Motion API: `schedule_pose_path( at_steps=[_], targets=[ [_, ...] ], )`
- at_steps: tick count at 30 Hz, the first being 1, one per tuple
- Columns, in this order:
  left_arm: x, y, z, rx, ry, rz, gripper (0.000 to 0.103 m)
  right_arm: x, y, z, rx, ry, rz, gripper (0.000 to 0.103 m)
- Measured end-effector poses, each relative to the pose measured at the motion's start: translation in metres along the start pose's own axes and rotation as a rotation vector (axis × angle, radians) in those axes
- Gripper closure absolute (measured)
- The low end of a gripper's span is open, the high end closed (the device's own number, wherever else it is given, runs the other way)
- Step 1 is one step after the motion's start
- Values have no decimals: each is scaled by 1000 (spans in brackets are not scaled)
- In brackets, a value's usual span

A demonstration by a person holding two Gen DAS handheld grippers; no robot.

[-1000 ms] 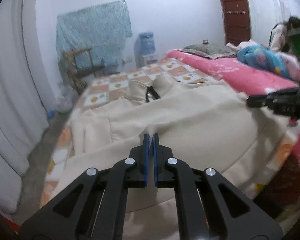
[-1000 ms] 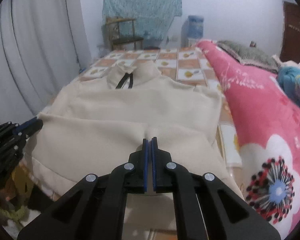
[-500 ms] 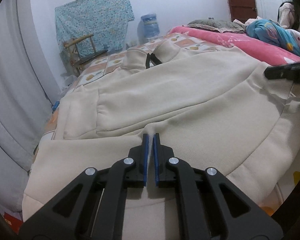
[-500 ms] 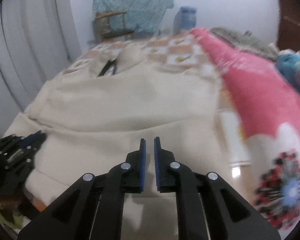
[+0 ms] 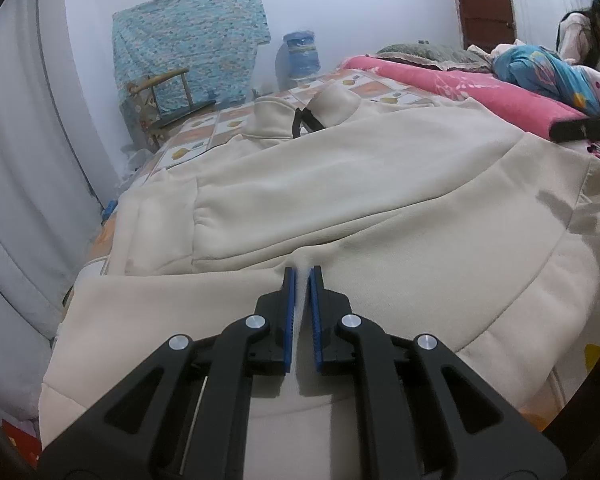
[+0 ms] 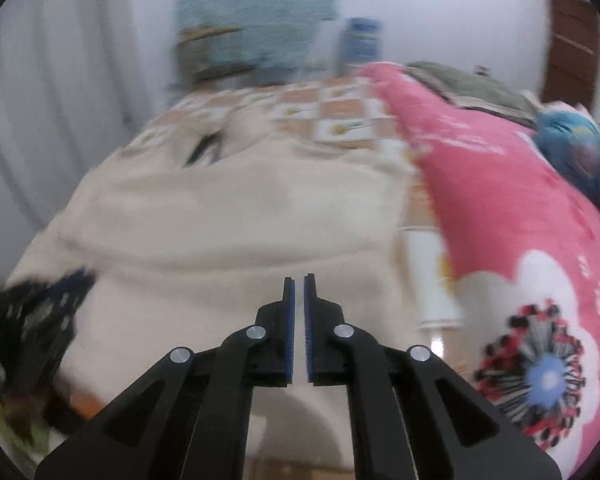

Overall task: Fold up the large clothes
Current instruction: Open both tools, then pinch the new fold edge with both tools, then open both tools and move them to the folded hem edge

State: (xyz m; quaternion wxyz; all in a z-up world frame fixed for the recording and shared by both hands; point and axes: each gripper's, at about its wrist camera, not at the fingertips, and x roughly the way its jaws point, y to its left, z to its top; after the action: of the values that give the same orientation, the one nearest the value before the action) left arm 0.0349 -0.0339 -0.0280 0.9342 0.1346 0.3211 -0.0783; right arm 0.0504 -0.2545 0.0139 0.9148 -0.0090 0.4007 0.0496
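A large cream sweatshirt (image 5: 340,184) lies spread on the bed, collar with a black strap at the far end; its near hem part is folded up over the body. It also shows in the right wrist view (image 6: 240,216), which is blurred. My left gripper (image 5: 302,270) is shut on a pinch of the folded cream fabric, with a thin gap between the blue pads. My right gripper (image 6: 299,278) sits low over the fabric with its jaws slightly apart and nothing clearly between them. The right gripper's tip shows at the right edge of the left view (image 5: 580,128).
The bed has a checked orange-and-white sheet (image 5: 204,140) and a pink floral blanket (image 6: 500,200) along the right. A blue bundle (image 5: 540,64) lies on it, with a person (image 5: 588,36) behind. A chair (image 5: 168,100), water bottle (image 5: 298,52) and curtain (image 5: 20,160) stand at the far side.
Both grippers carried the hem forward over the sweatshirt and came down low. The right gripper's jaws parted and let the fabric go. The left jaws have eased slightly apart.
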Motion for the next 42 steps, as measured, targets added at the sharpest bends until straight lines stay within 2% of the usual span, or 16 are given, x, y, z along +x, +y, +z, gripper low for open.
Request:
schedule_pose_path(
  at_steps=[4, 5, 10, 13, 15, 18, 20, 21, 24, 26, 28, 32, 34, 37, 39, 42],
  targets=[
    [1, 1, -1, -13, -10, -5, 94, 34, 5, -23, 10, 119, -7, 97],
    [1, 1, -2, -20, -16, -9, 93, 34, 2, -26, 30, 93, 2, 96],
    [-5, 20, -8, -75, -3, -45, 82, 35, 0, -25, 52, 101, 21, 96],
    [-11, 46, -17, -129, 15, -24, 76, 33, 1, -27, 48, 99, 22, 96],
    [-13, 67, -25, -158, 35, 80, 76, 32, -2, -27, 53, 94, 26, 96],
    [-17, 117, -39, -278, 51, 140, 78, 36, -5, -25, 61, 89, 34, 96],
    [-18, 140, -44, -354, 58, 126, 93, 35, -7, -22, 69, 97, 32, 96],
    [-19, 148, -46, -387, 54, 107, 94, 31, -8, -21, 63, 84, 6, 96],
    [-18, 159, -50, -454, 41, 52, 94, 21, -17, -17, 55, 34, -87, 96],
    [-16, 158, -51, -459, 28, 48, 94, 29, -34, -18, 101, 63, -119, 99],
    [-15, 159, -52, -471, 22, 44, 94, 34, -49, -26, 140, 57, -68, 100],
    [-14, 162, -49, -473, 38, 40, 94, 28, -40, -24, 119, 61, -111, 99],
    [-17, 158, -42, -439, 67, 65, 94, 19, -38, -22, 130, 52, -96, 94],
    [-35, 145, -30, -381, 35, 92, 66, -7, -25, -19, 91, -5, -51, 73],
    [-51, 130, -22, -332, -5, 37, 52, -22, -9, -21, 39, -40, -14, 58],
    [-58, 96, -18, -244, 11, -58, 33, -34, 21, -30, -51, -49, 66, 49]
  ],
)
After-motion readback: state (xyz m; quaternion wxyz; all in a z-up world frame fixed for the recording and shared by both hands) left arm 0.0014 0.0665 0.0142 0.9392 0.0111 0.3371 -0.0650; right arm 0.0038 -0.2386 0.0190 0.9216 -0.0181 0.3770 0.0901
